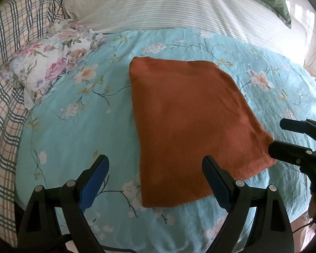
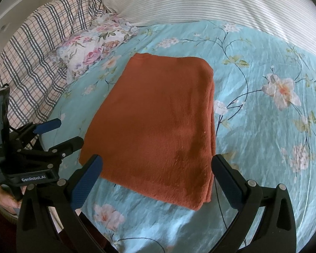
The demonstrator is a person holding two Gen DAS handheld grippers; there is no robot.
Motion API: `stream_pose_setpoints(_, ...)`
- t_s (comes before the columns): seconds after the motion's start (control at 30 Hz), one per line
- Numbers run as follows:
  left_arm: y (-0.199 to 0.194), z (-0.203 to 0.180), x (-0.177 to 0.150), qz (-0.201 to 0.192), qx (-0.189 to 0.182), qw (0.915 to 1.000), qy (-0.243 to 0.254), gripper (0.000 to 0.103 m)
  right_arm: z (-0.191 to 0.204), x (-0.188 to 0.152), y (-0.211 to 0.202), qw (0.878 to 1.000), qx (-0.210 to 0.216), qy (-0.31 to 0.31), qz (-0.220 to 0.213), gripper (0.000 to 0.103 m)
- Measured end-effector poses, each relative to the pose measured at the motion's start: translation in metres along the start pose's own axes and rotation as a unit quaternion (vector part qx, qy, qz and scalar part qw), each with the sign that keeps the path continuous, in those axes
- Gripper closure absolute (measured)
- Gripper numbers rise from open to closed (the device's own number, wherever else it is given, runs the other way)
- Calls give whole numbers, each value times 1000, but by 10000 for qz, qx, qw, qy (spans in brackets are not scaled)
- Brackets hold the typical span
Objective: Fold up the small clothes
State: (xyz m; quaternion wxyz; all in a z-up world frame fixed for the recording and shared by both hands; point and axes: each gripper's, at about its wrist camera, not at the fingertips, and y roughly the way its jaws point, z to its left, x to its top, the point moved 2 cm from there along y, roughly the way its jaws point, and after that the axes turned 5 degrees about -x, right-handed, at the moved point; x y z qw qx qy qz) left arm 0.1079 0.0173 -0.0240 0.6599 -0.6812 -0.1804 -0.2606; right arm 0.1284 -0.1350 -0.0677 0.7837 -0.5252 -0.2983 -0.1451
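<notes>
- Both my grippers, left gripper (image 1: pixel 155 177) and right gripper (image 2: pixel 156 176), hover with jaws wide, holding nothing.
- Rust-orange folded garment (image 1: pixel 187 126) lies flat on the floral bedsheet (image 1: pixel 73 139), near the striped pillow (image 1: pixel 168 6), seemingly finished, so I stand clear.

Bright daylight, soft shadows, fisheye warp w/ dark corners

near edge: bare floral sheet (image 1: pixel 77 139) open before folded rust garment (image 1: pixel 185 122) | right: sheet open | left: flowered pillow (image 1: pixel 52 67) and plaid quilt (image 1: pixel 8 63) crowd in | far: striped pillow (image 1: pixel 179 6) blocks | both grippers spread, clear of cloth
</notes>
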Motion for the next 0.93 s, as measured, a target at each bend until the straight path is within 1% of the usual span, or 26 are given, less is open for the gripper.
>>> stream_pose_setpoints(0.07, 5, 4, 3, -21, -57, 10000, -74, 13, -3, 3, 4, 10000, -22, 38, 6, 0)
stream_pose_setpoints(0.33, 19, 13, 10, 30, 23, 9996, -272, 13, -12, 9, 17, 9999, -23, 105, 43, 0)
stream_pose_setpoints(0.53, 17, 13, 10, 16, 5, 9994, -357, 13, -11, 10, 19, 10000, 7, 73, 30, 0)
stream_pose_setpoints(0.63, 13, 11, 9, -72, 63, 9993, -350, 13, -9, 11, 20, 10000, -9, 78, 23, 0)
stream_pose_setpoints(0.7, 14, 9, 9, -54, 53, 9994, -323, 13, -8, 12, 21, 10000, 2, 79, 18, 0)
stream_pose_setpoints(0.83, 15, 8, 8, -92, 179, 9995, -245, 13, -8, 13, 26, 9999, -55, 86, 66, 0)
stream_pose_setpoints(0.93, 16, 9, 7, -91, 135, 9994, -292, 13, -13, 12, 32, 9998, -35, 166, 122, 0)
